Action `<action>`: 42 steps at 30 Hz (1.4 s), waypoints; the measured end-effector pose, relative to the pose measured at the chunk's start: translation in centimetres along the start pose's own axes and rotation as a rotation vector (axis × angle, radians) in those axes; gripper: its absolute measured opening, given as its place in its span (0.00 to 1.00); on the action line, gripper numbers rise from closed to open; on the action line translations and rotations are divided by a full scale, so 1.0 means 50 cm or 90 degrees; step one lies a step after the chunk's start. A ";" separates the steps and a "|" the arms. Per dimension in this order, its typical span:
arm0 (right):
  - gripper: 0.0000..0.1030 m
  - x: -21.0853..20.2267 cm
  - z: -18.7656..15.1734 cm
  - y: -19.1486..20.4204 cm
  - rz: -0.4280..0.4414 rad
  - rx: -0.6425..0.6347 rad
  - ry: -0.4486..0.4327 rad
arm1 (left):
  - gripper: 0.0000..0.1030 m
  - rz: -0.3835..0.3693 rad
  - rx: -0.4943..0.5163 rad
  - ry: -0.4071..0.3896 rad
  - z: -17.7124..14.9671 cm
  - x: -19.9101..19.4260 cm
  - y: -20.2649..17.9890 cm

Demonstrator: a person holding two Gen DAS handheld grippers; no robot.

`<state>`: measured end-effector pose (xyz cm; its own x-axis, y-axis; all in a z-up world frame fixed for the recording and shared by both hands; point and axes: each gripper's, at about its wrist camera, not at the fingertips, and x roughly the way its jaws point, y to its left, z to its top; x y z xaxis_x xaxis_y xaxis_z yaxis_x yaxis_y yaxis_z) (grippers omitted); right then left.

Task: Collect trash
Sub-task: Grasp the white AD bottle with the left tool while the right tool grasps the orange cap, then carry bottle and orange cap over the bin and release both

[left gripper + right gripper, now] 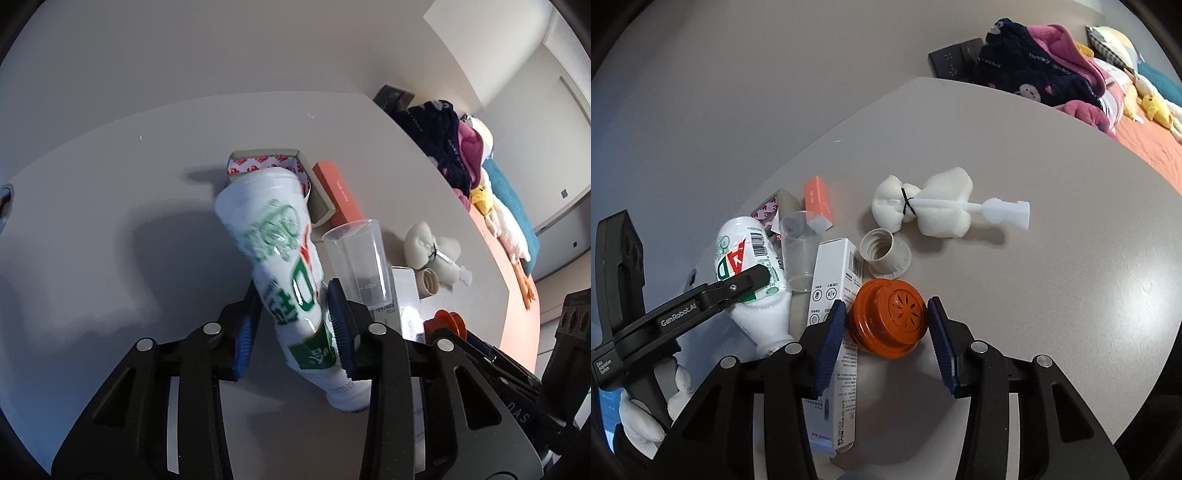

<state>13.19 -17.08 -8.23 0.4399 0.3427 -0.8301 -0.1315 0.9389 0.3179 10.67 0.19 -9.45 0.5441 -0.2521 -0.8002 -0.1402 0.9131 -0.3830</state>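
Left side: the left gripper [295, 325] has its jaws drawn in on a white bottle [280, 254] with green and red print. Both blue pads press the lower body near the neck, so the bottle is gripped. It lies at the left edge of the litter on the grey table [110, 192]. Long axis runs from the neck, close under the gripper, up and away to the flat base, which points at the far wall and leans a little left. In the right wrist view the same bottle [746, 266] slants with its neck toward the bottom of the picture.

Middle: a clear plastic cup [356, 258] stands just beside the bottle; a white carton [836, 295] lies next to that.

Right side: the right gripper [886, 332] stands about half open, jaws astride an orange cap [890, 321]. The left pad sits touching or nearly touching the cap's edge; the right pad shows a sliver of gap. Not yet gripped, by my reading.

Judgement: lift the bottle straight, clear of the cup, so it is not knocked over. For the cap, centre it, close squarely on the rim, and keep the left pad off the carton.
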 end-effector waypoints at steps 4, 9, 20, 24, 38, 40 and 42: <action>0.46 -0.023 0.004 0.004 0.010 0.002 -0.014 | 0.31 -0.008 0.009 -0.013 -0.001 -0.019 -0.007; 0.46 -0.057 0.006 0.006 0.023 0.009 -0.034 | 0.31 -0.019 0.017 -0.025 -0.008 -0.040 -0.018; 0.46 -0.165 -0.003 -0.002 0.032 0.013 -0.096 | 0.31 -0.062 0.062 -0.072 -0.015 -0.113 -0.087; 0.46 -0.208 -0.013 -0.017 0.028 0.023 -0.121 | 0.31 -0.083 0.082 -0.077 -0.026 -0.130 -0.118; 0.46 -0.336 -0.065 -0.093 -0.010 0.069 -0.186 | 0.31 -0.150 0.167 -0.062 -0.067 -0.138 -0.253; 0.46 -0.353 -0.073 -0.105 -0.017 0.078 -0.195 | 0.31 -0.158 0.177 -0.060 -0.073 -0.137 -0.273; 0.46 -0.369 -0.082 -0.121 -0.023 0.090 -0.202 | 0.31 -0.164 0.185 -0.056 -0.078 -0.134 -0.288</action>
<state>2.22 -28.98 3.26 0.6997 0.2613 -0.6649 0.0041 0.9292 0.3695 5.80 -12.52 -0.36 0.6013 -0.4682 -0.6475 0.2440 0.8792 -0.4092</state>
